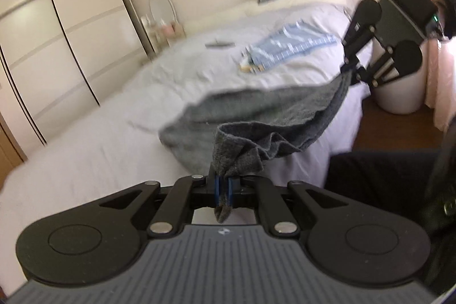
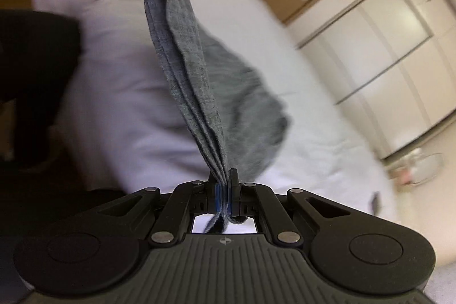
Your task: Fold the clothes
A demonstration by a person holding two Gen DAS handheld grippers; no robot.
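Two corners of one grey garment (image 1: 256, 116) are pinched, one in each hand-held gripper, so the cloth hangs in the air as a sagging span between them above the white bed (image 1: 85, 150). The left hand-held gripper (image 1: 223, 190) has its blue pads closed tight on a bunched corner, a small tail of fabric poking out behind the pads. The right hand-held gripper (image 2: 225, 190) is likewise clamped down, on several pleated layers of a hem. Ahead of the left one, the cloth's belly droops towards the bed, and its lower part seems to rest on or near the cover; blur makes contact hard to tell.

As for progress, the garment is lifted and stretched rather than lying flat, and no finished fold shows on it. Whether it is being spread for a fold or carried over into one, I cannot settle. Further ahead of the left gripper, a light blue striped garment (image 1: 287, 47) lies on the bed; whether it is folded I cannot tell.

Both grippers are held well apart, the right one higher and tilted down towards the cloth.
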